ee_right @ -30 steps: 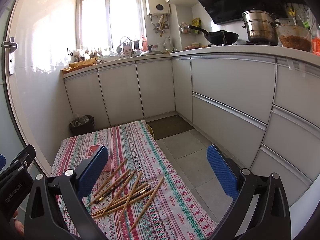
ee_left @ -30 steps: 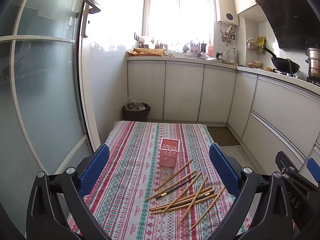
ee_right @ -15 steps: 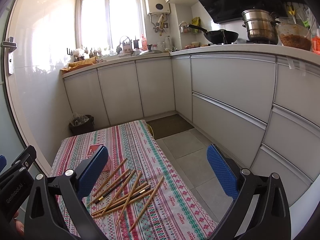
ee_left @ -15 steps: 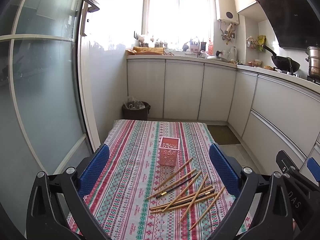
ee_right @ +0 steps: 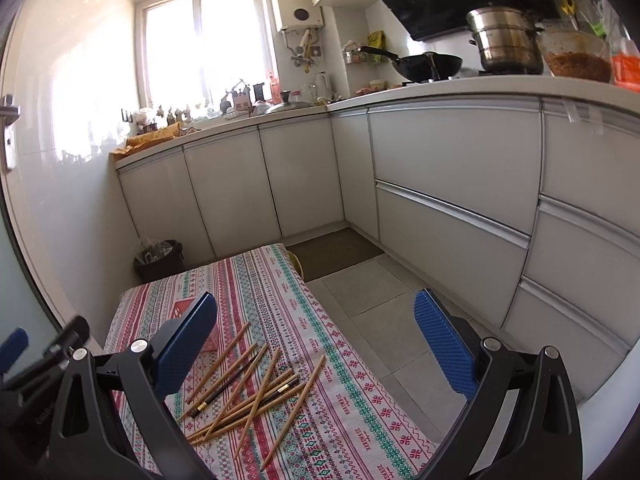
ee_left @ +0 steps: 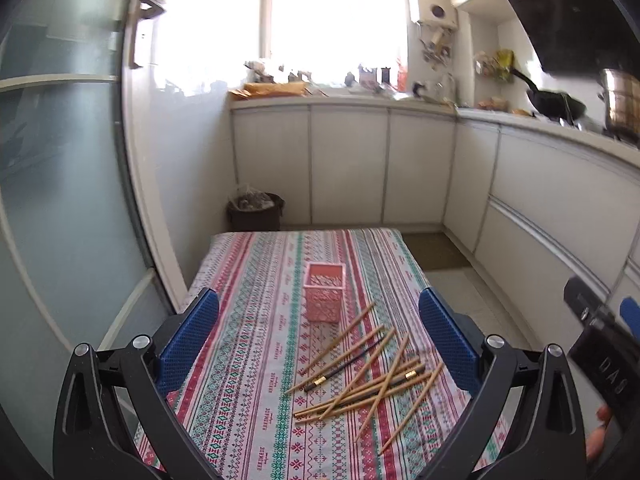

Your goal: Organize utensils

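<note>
Low counter (ee_left: 256,364) under a striped red, green and white cloth, cabinets (ee_left: 348,164) beyond it. Pink mesh basket (ee_left: 324,297) upright near mid-counter, at twelve o'clock from the scattered chopsticks (ee_left: 366,376); a few sticks visible inside through the open top. Chopsticks in a loose crossed heap on the cloth, mostly pale wood, two dark ones with gold bands among them, nearest tips just beside the basket's base. Left tool (ee_left: 318,334) spread wide above the near counter edge, blue pads apart, holding nothing, basket and heap framed between the fingers. Right tool (ee_right: 316,344) likewise spread wide and bare, hovering off the counter's right edge, heap at nine o'clock from its centre, left finger (ee_right: 186,346) hiding most of the basket (ee_right: 182,309). Dark bin (ee_left: 256,212) with a bag on the floor past the far counter end, at eleven o'clock. Wok (ee_right: 426,66) and steel pot (ee_right: 506,42) on the kitchen worktop at two o'clock. Nothing between either tool and the chopsticks.
</note>
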### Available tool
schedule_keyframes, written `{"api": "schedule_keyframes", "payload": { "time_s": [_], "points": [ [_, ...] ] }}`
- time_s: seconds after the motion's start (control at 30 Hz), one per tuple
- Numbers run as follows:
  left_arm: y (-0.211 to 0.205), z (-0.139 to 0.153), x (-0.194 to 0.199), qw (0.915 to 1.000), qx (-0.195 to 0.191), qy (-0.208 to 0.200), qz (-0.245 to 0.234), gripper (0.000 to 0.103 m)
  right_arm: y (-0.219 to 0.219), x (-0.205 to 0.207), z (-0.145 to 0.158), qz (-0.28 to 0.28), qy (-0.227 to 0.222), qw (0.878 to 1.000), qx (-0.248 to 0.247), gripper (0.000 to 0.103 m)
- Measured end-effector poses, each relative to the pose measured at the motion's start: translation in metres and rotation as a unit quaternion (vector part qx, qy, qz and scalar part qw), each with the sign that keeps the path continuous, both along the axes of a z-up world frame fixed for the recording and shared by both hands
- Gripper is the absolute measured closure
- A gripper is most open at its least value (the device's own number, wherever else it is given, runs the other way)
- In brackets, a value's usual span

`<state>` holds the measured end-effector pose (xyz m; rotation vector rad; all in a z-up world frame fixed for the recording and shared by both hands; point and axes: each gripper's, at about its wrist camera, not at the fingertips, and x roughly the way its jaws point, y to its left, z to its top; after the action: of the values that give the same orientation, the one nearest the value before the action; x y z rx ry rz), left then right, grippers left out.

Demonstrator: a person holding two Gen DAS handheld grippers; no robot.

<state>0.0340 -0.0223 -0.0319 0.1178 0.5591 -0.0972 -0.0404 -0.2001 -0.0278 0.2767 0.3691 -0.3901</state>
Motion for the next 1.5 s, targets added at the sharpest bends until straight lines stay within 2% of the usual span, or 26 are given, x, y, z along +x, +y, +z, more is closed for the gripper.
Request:
{"api": "schedule_keyframes", "payload": {
  "time_s": [0.03,0.07,0.13,0.23,0.3,0.37,0.4,0.43,0.5,0.53,0.6,0.67,0.73,0.8,0.9,1.0,1.07,1.1,1.13,1.2,1.23,1.33,1.43,1.5],
  "points": [
    [-0.007,-0.008,0.011,0.999,0.013,0.029,-0.032,0.007,-0.01,0.001,-0.002,-0.008,-0.001,1.0,0.02,0.007],
    [-0.017,-0.017,0.022,0.9969,0.018,0.035,-0.068,0.007,-0.021,0.003,-0.004,-0.016,-0.002,0.999,0.041,0.007],
    [-0.044,-0.042,0.043,0.9839,0.056,0.065,-0.157,0.007,-0.044,0.008,-0.009,-0.028,-0.003,0.996,0.084,0.007],
    [-0.084,-0.088,0.061,0.9505,0.117,0.137,-0.253,0.007,-0.078,0.025,-0.021,-0.033,0.012,0.987,0.154,0.007],
    [-0.1,-0.111,0.063,0.9277,0.118,0.197,-0.295,0.007,-0.099,0.039,-0.035,-0.028,0.025,0.979,0.201,0.007],
    [-0.11,-0.133,0.076,0.898,0.117,0.26,-0.335,0.007,-0.115,0.05,-0.053,-0.029,0.037,0.971,0.234,0.007],
    [-0.115,-0.142,0.084,0.8876,0.111,0.284,-0.345,0.007,-0.122,0.056,-0.064,-0.031,0.045,0.969,0.243,0.007],
    [-0.121,-0.151,0.092,0.8814,0.108,0.303,-0.346,0.007,-0.129,0.062,-0.074,-0.035,0.054,0.966,0.249,0.007],
    [-0.13,-0.168,0.117,0.8733,0.101,0.344,-0.33,0.007,-0.141,0.073,-0.099,-0.034,0.082,0.958,0.274,0.007],
    [-0.132,-0.175,0.135,0.87,0.088,0.371,-0.312,0.007,-0.149,0.078,-0.11,-0.027,0.098,0.948,0.303,0.007],
    [-0.137,-0.189,0.171,0.8635,0.048,0.425,-0.267,0.007,-0.162,0.086,-0.132,-0.004,0.117,0.919,0.376,0.007],
    [-0.14,-0.201,0.204,0.8556,0.008,0.465,-0.227,0.009,-0.168,0.094,-0.146,0.014,0.132,0.9,0.415,0.007],
    [-0.144,-0.207,0.23,0.8537,-0.007,0.478,-0.206,0.015,-0.17,0.099,-0.151,0.019,0.144,0.896,0.42,0.007],
    [-0.149,-0.212,0.246,0.8532,0.002,0.484,-0.194,0.022,-0.17,0.104,-0.155,0.023,0.15,0.893,0.424,0.007],
    [-0.155,-0.219,0.256,0.8431,0.011,0.5,-0.197,0.035,-0.17,0.11,-0.161,0.033,0.161,0.889,0.428,0.007],
    [-0.161,-0.224,0.257,0.8405,0.032,0.501,-0.203,0.042,-0.169,0.115,-0.163,0.038,0.171,0.886,0.429,0.007],
    [-0.166,-0.23,0.258,0.8398,0.043,0.502,-0.202,0.056,-0.171,0.118,-0.166,0.036,0.178,0.886,0.427,0.007],
    [-0.166,-0.233,0.26,0.84,0.05,0.502,-0.2,0.06,-0.17,0.119,-0.167,0.035,0.182,0.885,0.427,0.007],
    [-0.166,-0.235,0.259,0.8407,0.06,0.501,-0.197,0.069,-0.17,0.12,-0.169,0.035,0.186,0.885,0.425,0.007],
    [-0.172,-0.25,0.259,0.8501,0.06,0.485,-0.198,0.086,-0.169,0.123,-0.172,0.032,0.195,0.885,0.421,0.007],
    [-0.169,-0.25,0.258,0.8518,0.051,0.483,-0.197,0.094,-0.168,0.125,-0.174,0.03,0.199,0.886,0.419,0.007],
    [-0.139,-0.241,0.25,0.8666,0.016,0.458,-0.199,0.097,-0.164,0.137,-0.185,0.032,0.22,0.879,0.422,0.007],
    [-0.105,-0.211,0.231,0.8812,-0.053,0.424,-0.203,0.097,-0.154,0.154,-0.201,0.05,0.246,0.866,0.433,0.009],
    [-0.078,-0.186,0.213,0.8884,-0.104,0.396,-0.207,0.097,-0.144,0.17,-0.211,0.064,0.271,0.858,0.431,0.016]
  ]
}}
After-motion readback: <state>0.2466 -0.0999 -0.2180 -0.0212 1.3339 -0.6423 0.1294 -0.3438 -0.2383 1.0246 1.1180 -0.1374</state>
